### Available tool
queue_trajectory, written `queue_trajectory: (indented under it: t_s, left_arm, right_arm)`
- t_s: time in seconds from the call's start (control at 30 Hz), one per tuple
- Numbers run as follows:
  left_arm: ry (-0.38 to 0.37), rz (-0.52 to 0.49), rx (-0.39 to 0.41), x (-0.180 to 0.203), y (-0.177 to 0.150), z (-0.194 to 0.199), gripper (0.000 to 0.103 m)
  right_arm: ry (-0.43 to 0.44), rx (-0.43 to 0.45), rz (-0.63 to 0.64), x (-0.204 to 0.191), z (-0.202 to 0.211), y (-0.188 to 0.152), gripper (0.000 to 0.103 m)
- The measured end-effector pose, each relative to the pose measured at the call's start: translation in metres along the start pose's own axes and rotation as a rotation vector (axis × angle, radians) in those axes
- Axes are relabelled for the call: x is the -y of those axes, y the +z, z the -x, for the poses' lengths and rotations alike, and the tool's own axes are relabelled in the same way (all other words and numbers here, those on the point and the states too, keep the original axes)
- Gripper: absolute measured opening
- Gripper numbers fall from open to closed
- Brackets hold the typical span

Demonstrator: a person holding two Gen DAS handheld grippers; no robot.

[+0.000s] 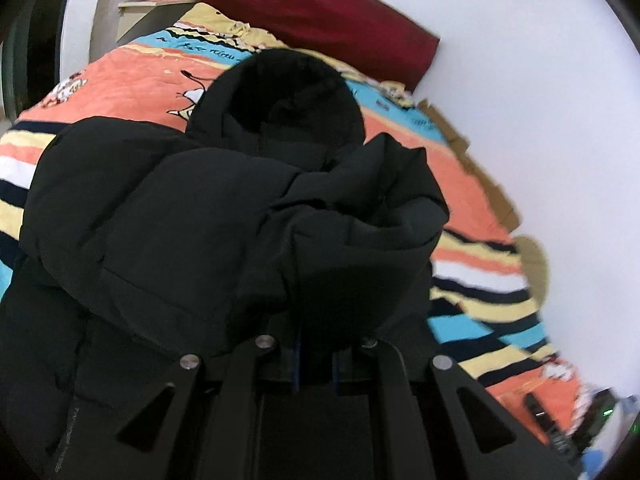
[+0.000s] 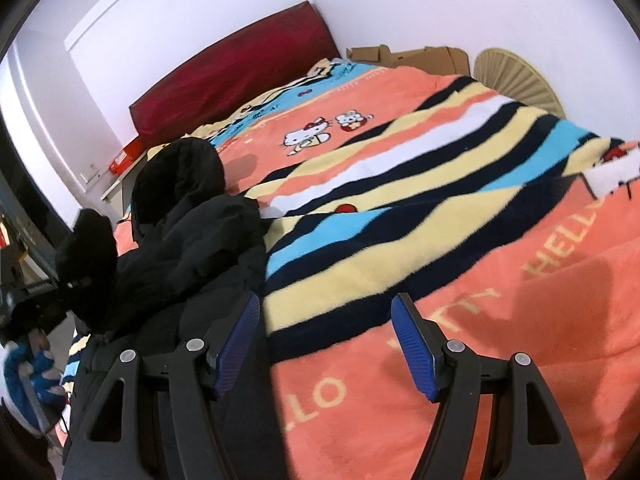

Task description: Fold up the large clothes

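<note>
Across the bed [image 2: 500, 320], a plush orange blanket with cartoon cats and yellow, navy, white and blue stripes [image 2: 400, 208] is spread, with a dark red padded headboard [image 2: 236, 72] standing against the white wall at its far end. On the blanket's left part, as seen from the right wrist, a large black puffy hooded jacket [image 1: 180, 208] is laid, its hood [image 1: 288, 92] turned toward the headboard and one side bunched over the body. A fold of the jacket is pinched in the left hand-held gripper [image 1: 316, 354], whose blue pads are almost shut on the cloth. The right hand-held gripper [image 2: 326, 344] is held with its jaws wide apart above the blanket, just beside the jacket's edge, with nothing between them.
</note>
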State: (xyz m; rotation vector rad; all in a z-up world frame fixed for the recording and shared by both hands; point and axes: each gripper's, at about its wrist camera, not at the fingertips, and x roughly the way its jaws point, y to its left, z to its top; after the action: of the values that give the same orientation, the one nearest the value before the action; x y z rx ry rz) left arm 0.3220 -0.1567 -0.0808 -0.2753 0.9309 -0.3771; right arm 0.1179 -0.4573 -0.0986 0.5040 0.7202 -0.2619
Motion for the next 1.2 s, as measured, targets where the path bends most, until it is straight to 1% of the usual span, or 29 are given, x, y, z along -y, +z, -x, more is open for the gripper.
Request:
queue_trajectory:
  t_s: [0.03,0.13,0.23,0.3,0.37,0.4,0.47,0.53,0.73,0.83,0.93,1.03,1.13,1.2]
  left_arm:
    - [0.021,-0.007,-0.008,0.003,-0.003,-0.007,0.009]
    - [0.036,0.012,-0.031,0.004,-0.011,-0.017,0.012]
    - [0.048,0.004,-0.046,0.002,-0.012,-0.023,0.017]
    - [0.043,-0.005,-0.058,0.001,-0.009,-0.026,0.027]
    - [0.044,-0.018,-0.063,0.003,-0.009,-0.022,0.032]
    - [0.039,-0.024,-0.062,0.005,-0.01,-0.02,0.04]
    - [0.027,-0.031,-0.059,0.01,-0.01,-0.014,0.045]
    - [0.017,-0.037,-0.05,0.012,-0.009,-0.004,0.045]
    - [-0.057,-0.024,-0.013,0.007,-0.005,0.038,0.046]
    - [-0.054,-0.023,0.009,-0.007,0.0,0.061,0.046]
    - [-0.025,-0.036,0.023,-0.026,0.004,0.08,0.046]
    - [0.039,-0.055,0.04,-0.058,0.009,0.101,0.046]
    - [0.096,-0.042,0.044,-0.09,0.017,0.114,0.046]
    - [0.112,-0.027,0.049,-0.113,0.026,0.123,0.046]
  right_arm:
    - [-0.004,0.0,-0.002,0.002,-0.001,0.0,0.068]
    - [-0.014,0.001,-0.013,0.007,-0.003,0.001,0.068]
    - [-0.023,0.002,-0.011,0.009,-0.003,0.0,0.068]
    - [-0.019,-0.003,-0.012,0.008,-0.005,-0.001,0.068]
    - [-0.021,-0.006,-0.004,0.006,-0.005,-0.001,0.068]
    - [-0.022,-0.005,0.001,0.005,-0.005,-0.002,0.068]
    - [-0.023,-0.001,0.006,0.004,-0.003,-0.002,0.068]
    - [-0.03,0.005,0.014,0.003,-0.001,-0.003,0.068]
    - [-0.043,0.017,0.038,-0.003,0.004,-0.004,0.068]
    - [-0.026,0.021,0.049,-0.011,0.009,-0.004,0.068]
    - [-0.014,0.018,0.087,-0.024,0.013,-0.005,0.068]
    - [-0.002,0.001,0.136,-0.044,0.013,-0.008,0.068]
    - [0.014,-0.015,0.152,-0.059,0.011,-0.007,0.068]
    - [0.026,-0.026,0.174,-0.078,0.006,-0.004,0.068]
